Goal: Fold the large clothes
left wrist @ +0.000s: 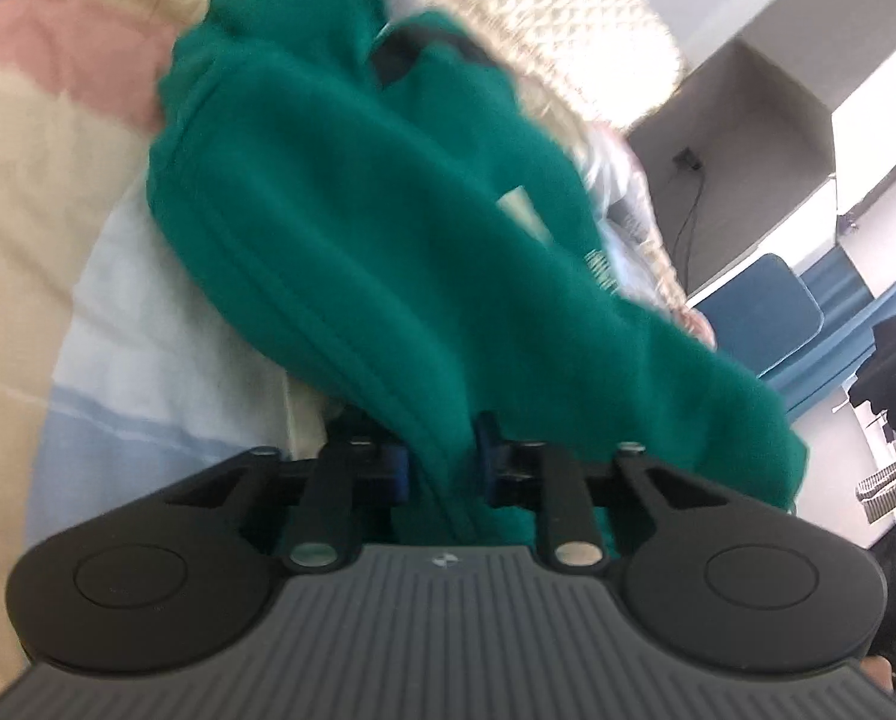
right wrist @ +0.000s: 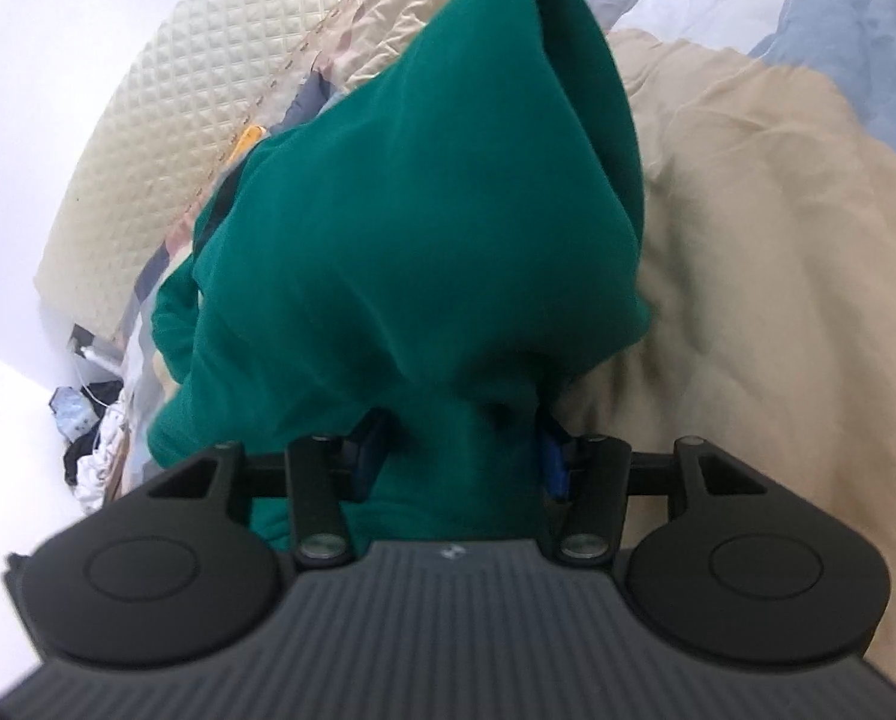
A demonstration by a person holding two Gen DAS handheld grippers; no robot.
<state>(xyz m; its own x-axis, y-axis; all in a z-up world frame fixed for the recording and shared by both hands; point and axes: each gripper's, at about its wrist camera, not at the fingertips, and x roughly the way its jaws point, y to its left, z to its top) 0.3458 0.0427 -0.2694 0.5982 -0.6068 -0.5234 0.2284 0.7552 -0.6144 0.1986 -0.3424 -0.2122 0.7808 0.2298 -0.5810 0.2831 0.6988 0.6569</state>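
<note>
A: Left wrist view. What sits between the fingers?

B: The left gripper (left wrist: 442, 462) is narrowed onto a ribbed edge of the green garment (left wrist: 388, 228); the blue pads (left wrist: 397, 465) press the cloth on both sides. The garment hangs bunched above a striped bedcover (left wrist: 46, 180), with a quilted headboard (left wrist: 568, 18) behind.

A: Right wrist view?

B: The right gripper (right wrist: 460, 456) stands about half wide. A fold of the green garment (right wrist: 424, 228) fills the gap between its blue pads (right wrist: 553, 462); whether they press it cannot be told. The cloth rises in a peak over the beige bedcover (right wrist: 778, 252).

A: Any containers?

B: A blue case (left wrist: 760, 312) stands by the wall; its contents are hidden.
</note>
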